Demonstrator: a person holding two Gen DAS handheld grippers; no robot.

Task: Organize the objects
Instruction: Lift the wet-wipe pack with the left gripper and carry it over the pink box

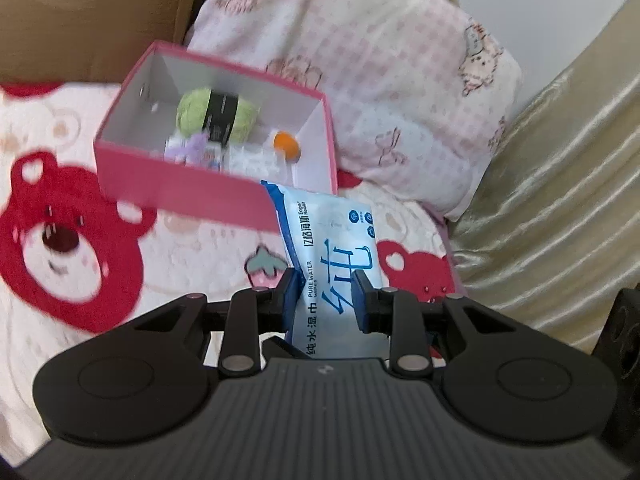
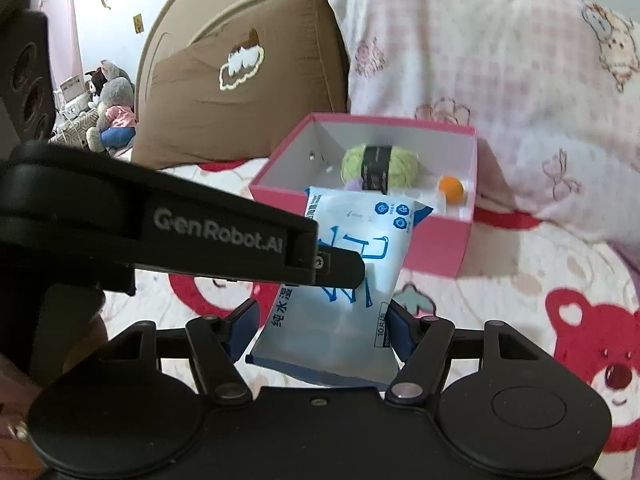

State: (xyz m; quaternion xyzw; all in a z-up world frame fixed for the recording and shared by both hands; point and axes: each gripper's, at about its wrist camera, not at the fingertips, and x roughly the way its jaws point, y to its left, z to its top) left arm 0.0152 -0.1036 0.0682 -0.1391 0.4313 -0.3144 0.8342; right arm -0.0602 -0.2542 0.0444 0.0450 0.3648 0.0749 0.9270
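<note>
The yarn (image 1: 216,114) and orange ball (image 1: 286,145) lie in the pink box (image 1: 180,188), while both tools, left (image 1: 326,300) and right (image 2: 324,320), squeeze the wipes pack (image 2: 340,280) above the bed (image 1: 60,300), not yet inside.

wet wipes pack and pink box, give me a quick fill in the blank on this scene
1. The wet wipes pack is gripped by ____ hand-held grippers at once.
2. The open box has ____ outer walls.
3. The ball of yarn in the box is ____ with a black band.
4. The small ball in the box is ____.

Missing words: two; pink; green; orange
</note>
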